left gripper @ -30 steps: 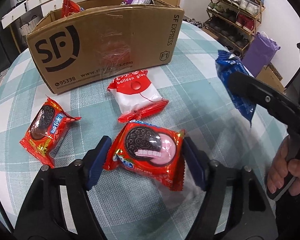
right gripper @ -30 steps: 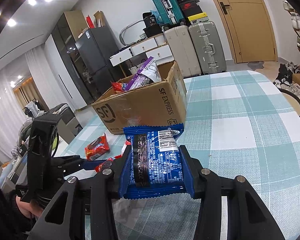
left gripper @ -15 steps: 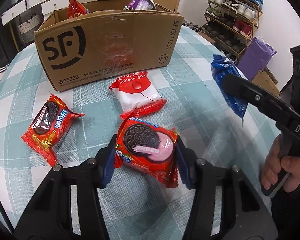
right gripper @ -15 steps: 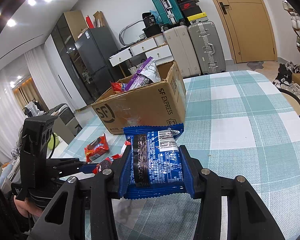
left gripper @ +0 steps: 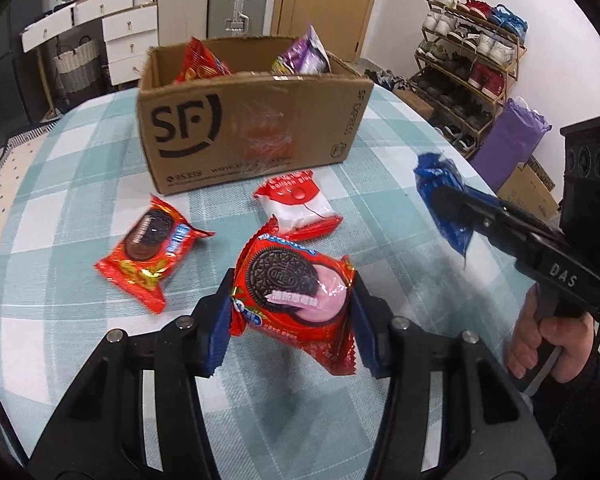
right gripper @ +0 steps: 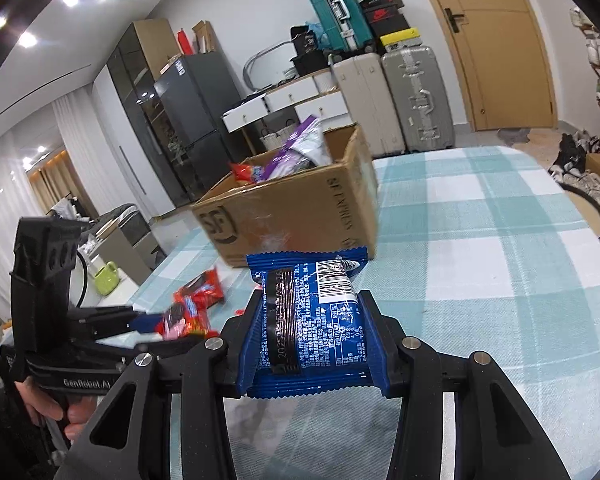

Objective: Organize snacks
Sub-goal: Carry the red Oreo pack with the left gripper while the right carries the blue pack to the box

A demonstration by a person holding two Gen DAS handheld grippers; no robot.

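Observation:
My left gripper is shut on a red Oreo packet and holds it above the checked table. My right gripper is shut on a blue Oreo packet, also held above the table; it shows in the left wrist view at the right. The open SF cardboard box stands behind, with a red bag and a purple bag inside. A second red Oreo packet and a red-and-white snack packet lie in front of the box.
A shoe rack and a purple bag stand right of the table. Suitcases, drawers and a door are behind the box. The left gripper shows at the left of the right wrist view.
My left gripper closed on the red Oreo packet and lifted it off the table. My right gripper kept the blue packet and moved a little closer to the box.

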